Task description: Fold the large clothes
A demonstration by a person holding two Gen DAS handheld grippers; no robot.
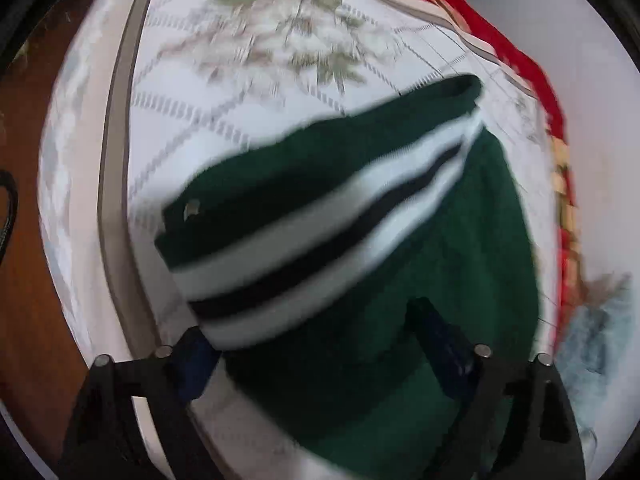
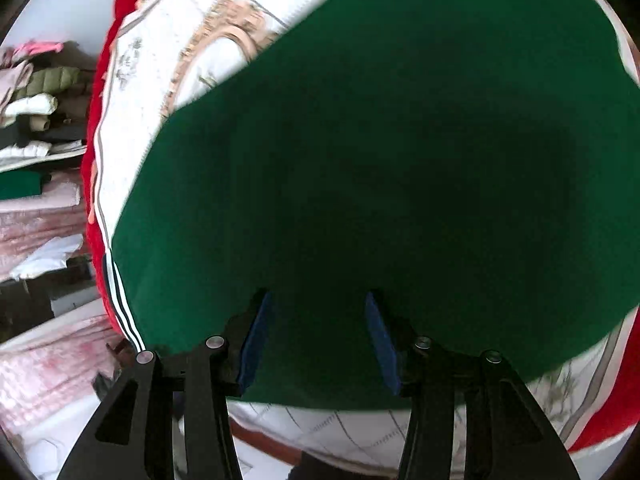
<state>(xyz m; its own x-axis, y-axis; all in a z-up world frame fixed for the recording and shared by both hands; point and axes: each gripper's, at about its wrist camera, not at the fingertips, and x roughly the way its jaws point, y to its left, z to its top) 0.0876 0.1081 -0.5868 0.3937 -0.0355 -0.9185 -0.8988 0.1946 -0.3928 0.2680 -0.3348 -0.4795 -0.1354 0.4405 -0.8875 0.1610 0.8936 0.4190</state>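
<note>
Between the spread blue pads of both the left gripper [image 1: 316, 344] and right gripper [image 2: 316, 340] lies the dark green knit garment with white-and-black stripes [image 1: 360, 240], draped over the white floral quilted bed cover [image 1: 248, 40] beyond, apparently mid-fold; next, pinch an edge.

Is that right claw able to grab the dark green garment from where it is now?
Probably yes: the right claw is open, its blue pads straddle the dark green garment, and nothing lies between them.
</note>
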